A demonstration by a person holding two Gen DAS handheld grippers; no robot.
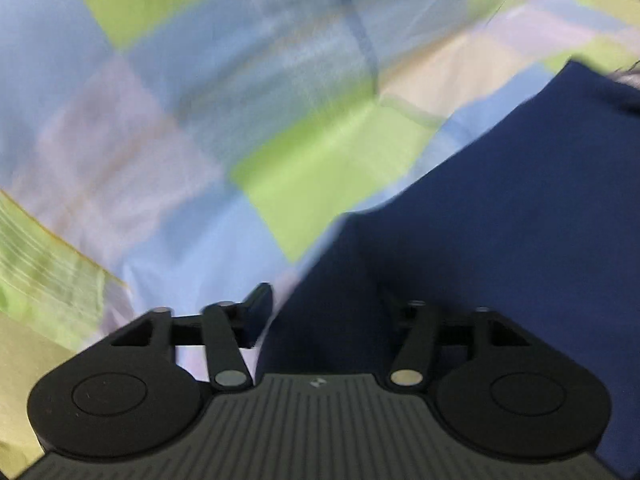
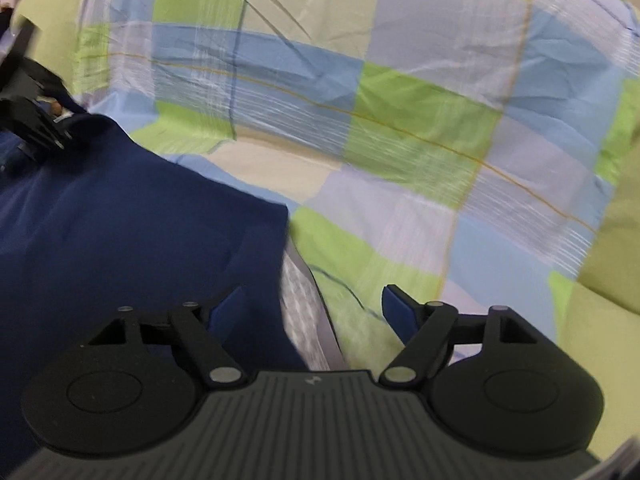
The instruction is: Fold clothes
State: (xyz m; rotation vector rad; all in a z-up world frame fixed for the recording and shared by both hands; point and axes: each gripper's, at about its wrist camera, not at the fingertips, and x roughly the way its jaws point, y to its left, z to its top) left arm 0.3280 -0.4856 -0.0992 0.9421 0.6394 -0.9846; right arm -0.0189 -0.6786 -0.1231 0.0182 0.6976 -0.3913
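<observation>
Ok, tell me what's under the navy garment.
The navy garment lies on a checked bedsheet of green, blue and lilac squares, which shows all round its edge. A grey patterned strip peeks out at its hem. Anything else beneath is covered.

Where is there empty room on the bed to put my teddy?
Beyond the blue garment, the checkered sheet lies bare, up to the green edge on its right. It is crowded where the garment lies under the right claw and left claw.
</observation>
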